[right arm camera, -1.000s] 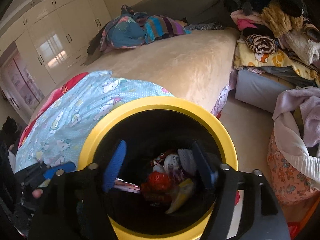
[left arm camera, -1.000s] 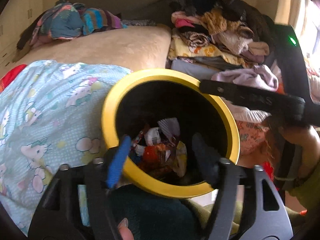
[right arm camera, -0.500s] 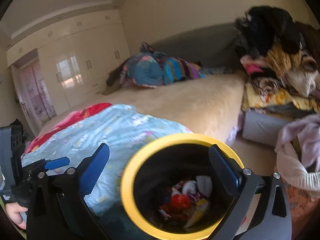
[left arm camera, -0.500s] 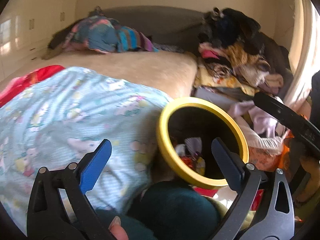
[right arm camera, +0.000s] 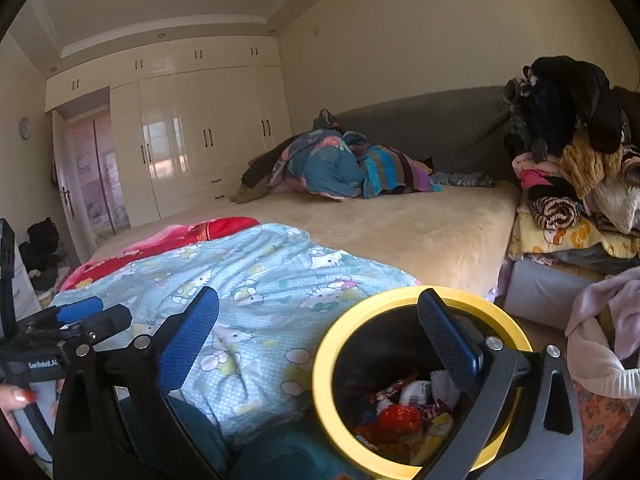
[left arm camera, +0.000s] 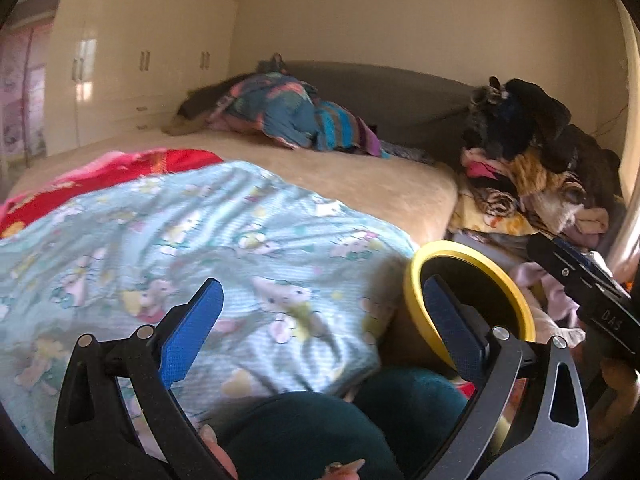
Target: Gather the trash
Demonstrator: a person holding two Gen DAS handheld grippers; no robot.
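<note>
The right hand-held gripper with blue-padded black fingers [right arm camera: 318, 336] is hovering with its fingers spread wide and nothing between them, and the left hand-held gripper with the same blue pads [left arm camera: 324, 320] is doing likewise, jaws apart and empty, pointing out over the light blue cartoon-print quilt [left arm camera: 192, 236]. Just past the right gripper's far finger the round black bin with the thick yellow rim [right arm camera: 332, 344] is sitting at the bedside, and down inside it the heap of crumpled snack wrappers, red, white and yellow [right arm camera: 404, 412], is lying loose on the bottom. That trash is looking feather-light, crinkly and a bit slick (foil and plastic film, by the shine), so a pinch on a bunched fold should be holding better than a flat edge; nothing fragile there. The bin itself is looking stiff and light, and the rim would be the natural place to grip. Beyond, the beige plush bedspread [right arm camera: 400, 224] is stretching away, apparently free of litter, though the blur is hiding small scraps.
</note>
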